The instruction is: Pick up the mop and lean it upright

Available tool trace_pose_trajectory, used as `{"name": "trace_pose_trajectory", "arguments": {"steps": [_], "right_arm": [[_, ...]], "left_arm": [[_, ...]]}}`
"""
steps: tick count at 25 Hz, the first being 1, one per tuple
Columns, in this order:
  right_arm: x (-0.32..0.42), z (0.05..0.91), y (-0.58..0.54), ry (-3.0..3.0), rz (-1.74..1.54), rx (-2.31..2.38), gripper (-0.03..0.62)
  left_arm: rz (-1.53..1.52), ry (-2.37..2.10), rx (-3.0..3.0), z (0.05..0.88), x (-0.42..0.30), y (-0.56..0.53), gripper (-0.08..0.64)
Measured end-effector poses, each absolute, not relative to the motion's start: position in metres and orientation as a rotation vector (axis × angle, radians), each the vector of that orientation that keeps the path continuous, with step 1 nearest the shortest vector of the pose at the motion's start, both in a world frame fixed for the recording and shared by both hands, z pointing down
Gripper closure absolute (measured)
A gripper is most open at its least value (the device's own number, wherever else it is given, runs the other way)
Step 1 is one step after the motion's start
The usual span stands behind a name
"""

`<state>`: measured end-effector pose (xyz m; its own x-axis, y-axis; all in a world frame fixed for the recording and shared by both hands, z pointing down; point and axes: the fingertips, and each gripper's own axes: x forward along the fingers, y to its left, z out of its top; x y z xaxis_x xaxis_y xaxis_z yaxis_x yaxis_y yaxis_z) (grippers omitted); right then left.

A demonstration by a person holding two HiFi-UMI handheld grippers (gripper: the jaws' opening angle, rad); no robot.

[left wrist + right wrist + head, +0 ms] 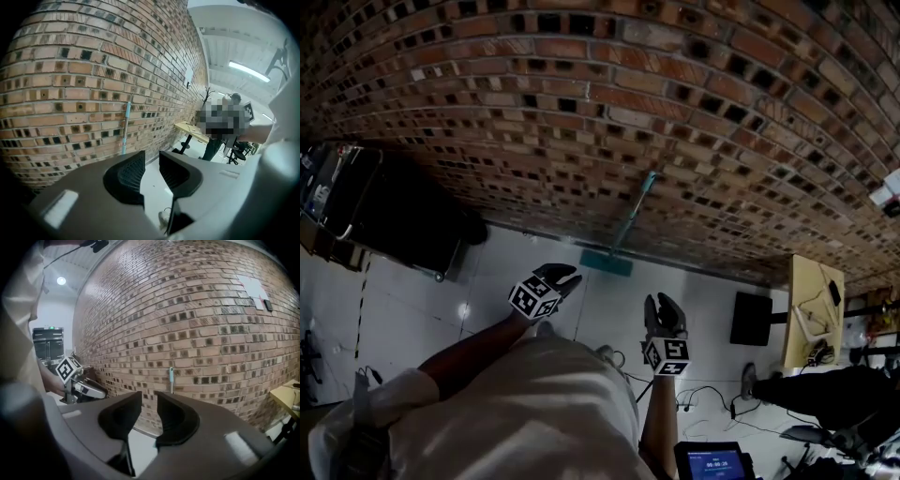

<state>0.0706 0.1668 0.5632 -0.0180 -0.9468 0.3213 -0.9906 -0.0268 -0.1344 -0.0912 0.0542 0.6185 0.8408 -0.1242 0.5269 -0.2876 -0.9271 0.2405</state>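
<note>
The mop stands upright against the brick wall, its teal head on the white floor at the wall's foot. Its thin handle shows as mop handle in the left gripper view and as mop handle in the right gripper view. My left gripper and right gripper hover over the floor, well short of the mop and touching nothing. The left gripper has a narrow gap between its jaws with nothing in it. The right gripper stands the same way, empty.
A dark cabinet stands by the wall at left. At right are a wooden table and a black box, with cables on the floor. A person stands past the table. A screen lies at the bottom.
</note>
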Motion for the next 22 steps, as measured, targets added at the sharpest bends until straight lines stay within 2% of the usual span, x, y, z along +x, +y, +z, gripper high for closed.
{"name": "trace_pose_trajectory", "arguments": {"steps": [14,17,22], "right_arm": [[0.038,0.549,0.132,-2.105,0.433,2.056,0.484],[0.035,0.551,0.134,-2.066,0.429,2.050,0.532],[0.033,0.549,0.143,-2.036,0.424,2.081,0.540]], "left_arm": [[0.732,-0.291,2.713,0.619,-0.115,0.031,0.446],[0.734,-0.275,2.715,0.621,-0.115,0.030,0.446],[0.749,-0.237,2.714,0.627,-0.114,0.034,0.446]]}}
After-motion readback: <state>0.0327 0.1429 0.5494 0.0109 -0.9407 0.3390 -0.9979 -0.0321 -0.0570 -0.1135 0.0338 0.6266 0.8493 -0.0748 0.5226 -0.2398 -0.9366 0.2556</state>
